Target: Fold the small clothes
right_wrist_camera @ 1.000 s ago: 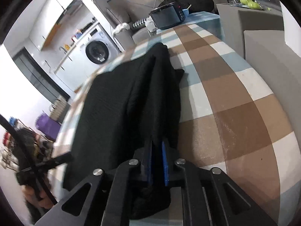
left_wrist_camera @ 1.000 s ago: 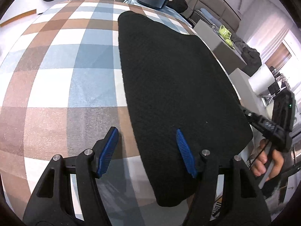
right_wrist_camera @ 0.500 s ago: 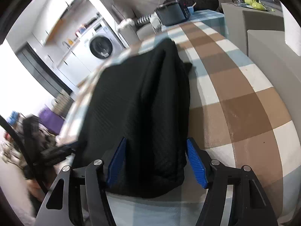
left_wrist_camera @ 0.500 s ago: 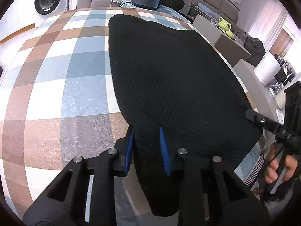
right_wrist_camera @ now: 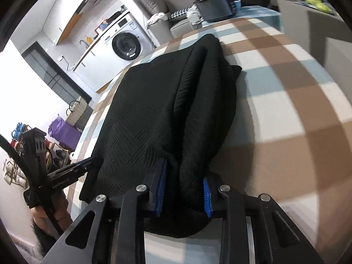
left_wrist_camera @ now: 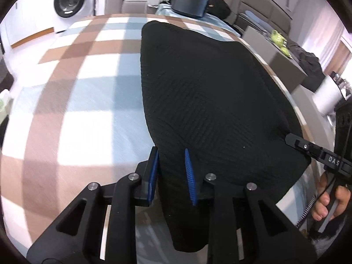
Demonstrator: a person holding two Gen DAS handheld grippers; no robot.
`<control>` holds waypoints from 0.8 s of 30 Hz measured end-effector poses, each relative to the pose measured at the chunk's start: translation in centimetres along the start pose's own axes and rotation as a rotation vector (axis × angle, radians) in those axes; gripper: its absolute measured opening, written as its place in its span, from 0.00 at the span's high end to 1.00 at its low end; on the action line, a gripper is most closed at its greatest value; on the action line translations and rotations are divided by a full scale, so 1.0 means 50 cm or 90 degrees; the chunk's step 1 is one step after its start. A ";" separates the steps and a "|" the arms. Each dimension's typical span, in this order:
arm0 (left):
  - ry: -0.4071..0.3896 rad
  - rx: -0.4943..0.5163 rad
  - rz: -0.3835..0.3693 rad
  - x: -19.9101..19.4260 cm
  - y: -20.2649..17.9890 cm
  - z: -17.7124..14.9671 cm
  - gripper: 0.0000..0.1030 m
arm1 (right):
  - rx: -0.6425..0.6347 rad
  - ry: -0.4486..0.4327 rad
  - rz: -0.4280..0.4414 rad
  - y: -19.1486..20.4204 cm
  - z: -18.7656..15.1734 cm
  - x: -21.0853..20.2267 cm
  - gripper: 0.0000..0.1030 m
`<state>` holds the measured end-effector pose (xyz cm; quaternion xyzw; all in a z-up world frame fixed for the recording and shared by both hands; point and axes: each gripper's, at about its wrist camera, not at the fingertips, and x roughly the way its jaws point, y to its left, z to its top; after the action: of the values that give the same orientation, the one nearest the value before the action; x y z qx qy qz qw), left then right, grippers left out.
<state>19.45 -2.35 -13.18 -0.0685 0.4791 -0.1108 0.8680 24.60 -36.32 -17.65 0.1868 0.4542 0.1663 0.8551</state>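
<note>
Black ribbed knit garment (left_wrist_camera: 211, 101) is laid lengthwise on the checked tablecloth (left_wrist_camera: 83, 101), folded into a narrow panel. Its near edge is clamped by the left gripper (left_wrist_camera: 171, 171). The right gripper (right_wrist_camera: 183, 189) is closing, bunched fabric between its pads.

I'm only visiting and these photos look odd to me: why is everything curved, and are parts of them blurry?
Left wrist view: a fisheye lens bows the checked tablecloth, whose squares smear with motion blur; black corners frame the picture. Right wrist view: the same bulge, tablecloth blurred on the right, washing machine fairly crisp. In both, the black garment is so dark that only a faint weave shows.
</note>
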 end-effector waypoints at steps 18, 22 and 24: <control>-0.057 0.003 0.058 -0.001 0.042 0.058 0.77 | -0.038 0.010 0.010 0.052 0.068 0.044 0.51; -0.097 0.012 0.066 -0.053 0.034 0.039 0.48 | -0.083 -0.046 0.028 0.068 0.060 -0.003 0.18; -0.131 0.016 0.065 -0.087 0.027 0.025 0.27 | -0.102 -0.088 0.045 0.077 0.050 -0.036 0.07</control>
<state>18.43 0.11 -9.27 -0.0442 0.3887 -0.0652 0.9180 25.30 -34.21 -13.25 0.1448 0.3722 0.2190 0.8902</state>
